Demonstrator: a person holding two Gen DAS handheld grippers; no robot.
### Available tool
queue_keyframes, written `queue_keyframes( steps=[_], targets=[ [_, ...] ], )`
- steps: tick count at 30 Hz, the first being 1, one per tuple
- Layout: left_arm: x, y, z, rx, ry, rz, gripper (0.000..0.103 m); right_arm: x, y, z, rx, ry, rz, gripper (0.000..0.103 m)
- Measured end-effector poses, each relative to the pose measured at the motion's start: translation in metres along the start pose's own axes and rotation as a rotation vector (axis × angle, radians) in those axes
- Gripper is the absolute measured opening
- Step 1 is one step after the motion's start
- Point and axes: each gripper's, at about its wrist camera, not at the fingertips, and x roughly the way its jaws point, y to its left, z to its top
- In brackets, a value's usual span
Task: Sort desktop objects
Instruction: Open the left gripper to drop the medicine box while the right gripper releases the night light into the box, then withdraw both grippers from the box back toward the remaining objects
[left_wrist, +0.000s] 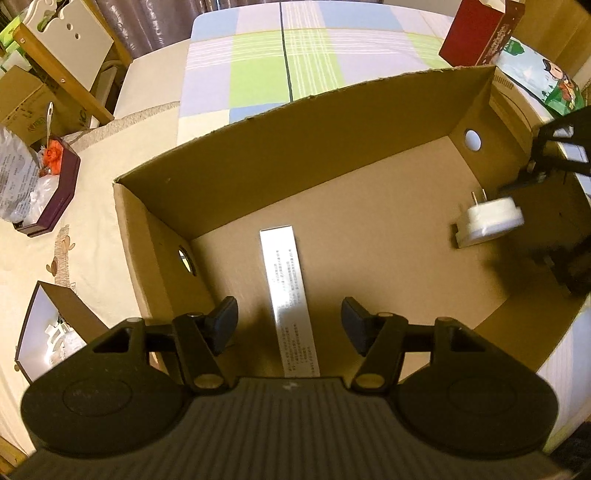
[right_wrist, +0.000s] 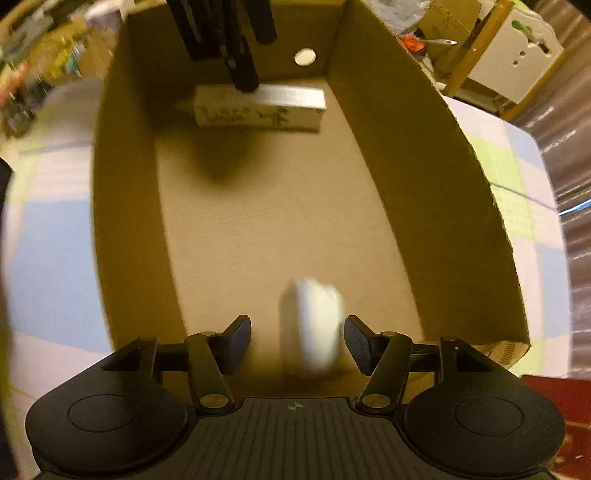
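Note:
An open cardboard box (left_wrist: 295, 147) stands on the table, and both grippers reach into it. A long silver-white carton (left_wrist: 290, 295) lies flat on the box floor, straight below my left gripper (left_wrist: 290, 321), which is open and not touching it. In the right wrist view the same carton (right_wrist: 277, 107) lies at the far end under the left gripper (right_wrist: 251, 62). A white plug adapter (right_wrist: 310, 328), blurred, sits between the spread fingers of my right gripper (right_wrist: 297, 341), not gripped. From the left wrist, the adapter (left_wrist: 487, 221) is at the box's right end beside the right gripper (left_wrist: 532, 221).
A checked cloth (left_wrist: 277, 66) covers the table beyond the box. A red carton (left_wrist: 476, 33) stands at the back right. A purple tray (left_wrist: 48, 206) of oddments and a small open box (left_wrist: 48, 325) lie to the left. A white and wood rack (left_wrist: 70, 40) stands at the far left.

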Motion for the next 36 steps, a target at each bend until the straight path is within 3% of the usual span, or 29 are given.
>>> queue_keyframes(
  steps=[6, 13, 36],
  targets=[
    [0.001, -0.001, 0.0, 0.006, 0.006, 0.0, 0.061, -0.019, -0.015, -0.01, 0.139, -0.052, 0.128, 0.059],
    [-0.002, -0.003, -0.001, 0.015, 0.002, 0.004, 0.062, -0.04, -0.016, -0.012, 0.25, -0.116, 0.117, 0.059],
    [-0.039, -0.029, -0.027, 0.058, -0.049, 0.041, 0.065, -0.053, 0.0, -0.016, 0.271, -0.116, 0.037, 0.059]
  ],
)
